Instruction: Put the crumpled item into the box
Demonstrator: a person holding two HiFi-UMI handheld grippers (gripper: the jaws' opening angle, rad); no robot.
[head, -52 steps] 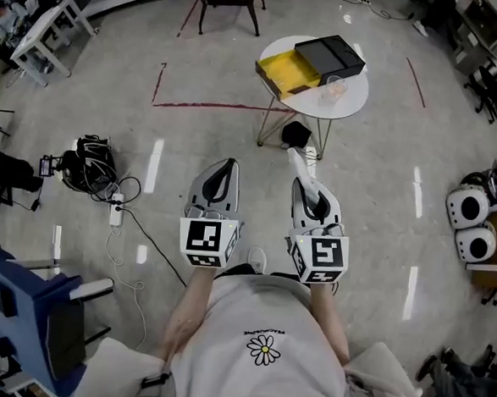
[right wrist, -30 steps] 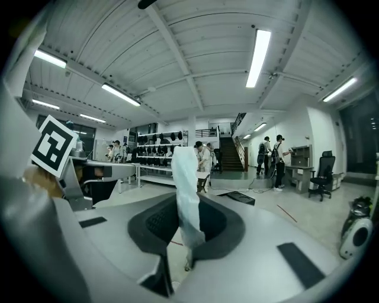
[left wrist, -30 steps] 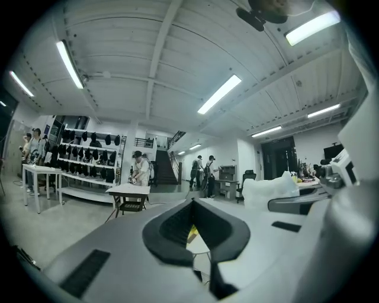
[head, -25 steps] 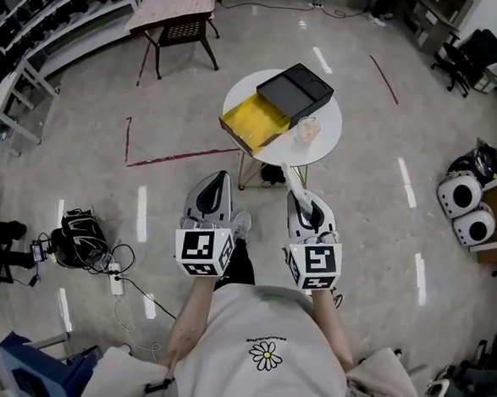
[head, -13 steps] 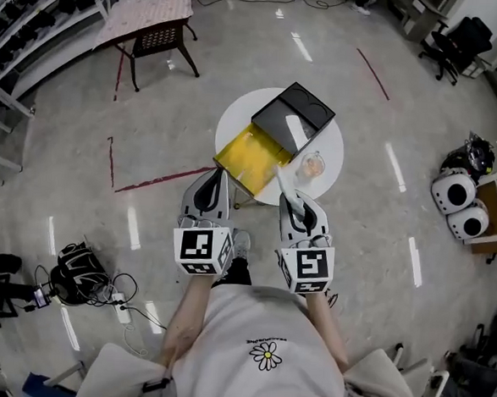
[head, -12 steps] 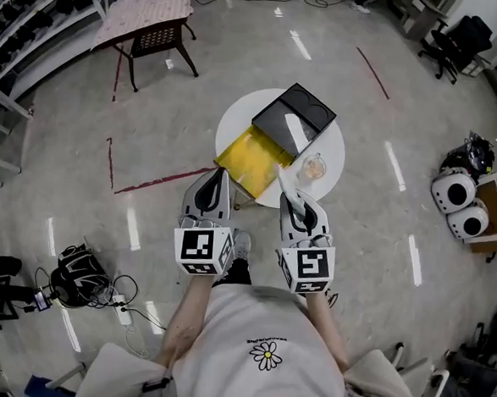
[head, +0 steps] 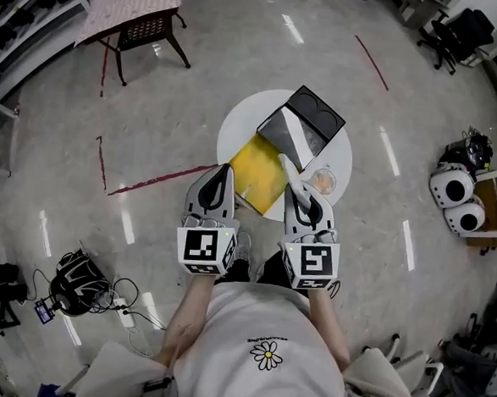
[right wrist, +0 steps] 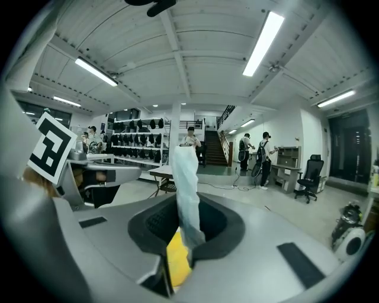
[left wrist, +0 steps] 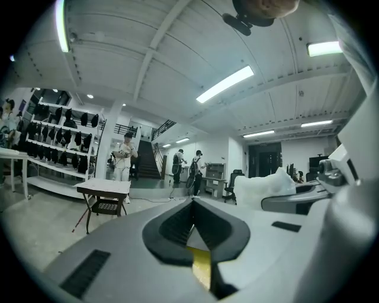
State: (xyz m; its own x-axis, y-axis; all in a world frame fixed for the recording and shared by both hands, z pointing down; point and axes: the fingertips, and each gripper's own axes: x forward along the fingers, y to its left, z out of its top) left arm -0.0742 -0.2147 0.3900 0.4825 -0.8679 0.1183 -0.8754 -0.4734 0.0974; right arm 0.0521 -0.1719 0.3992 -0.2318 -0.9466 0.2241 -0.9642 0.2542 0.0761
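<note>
floor (head: 153, 102): grey, glossy, red tape lines (head: 161, 180)
tables: round white one (head: 236, 126); dark-legged one (head: 135, 6) upper left
ceiling (left wrist: 177, 47): white beams, strip lights (left wrist: 225, 84)
back: stairs (left wrist: 145, 158), shelves (left wrist: 50, 157)
chairs (head: 451, 34): black, upper right
cables (head: 118, 307): on floor, lower left

Box (head: 260, 174) on round table (head: 236, 126), cup (head: 324, 180) right of box

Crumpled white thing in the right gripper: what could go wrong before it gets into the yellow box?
The right gripper pinches only one end of the crumpled item; the rest sticks out loose, so it might slip or flop outside the box. The clear cup stands beside the box, near that gripper, and could get knocked. Only the yellow half is open; a far drop might land on the black lid.
</note>
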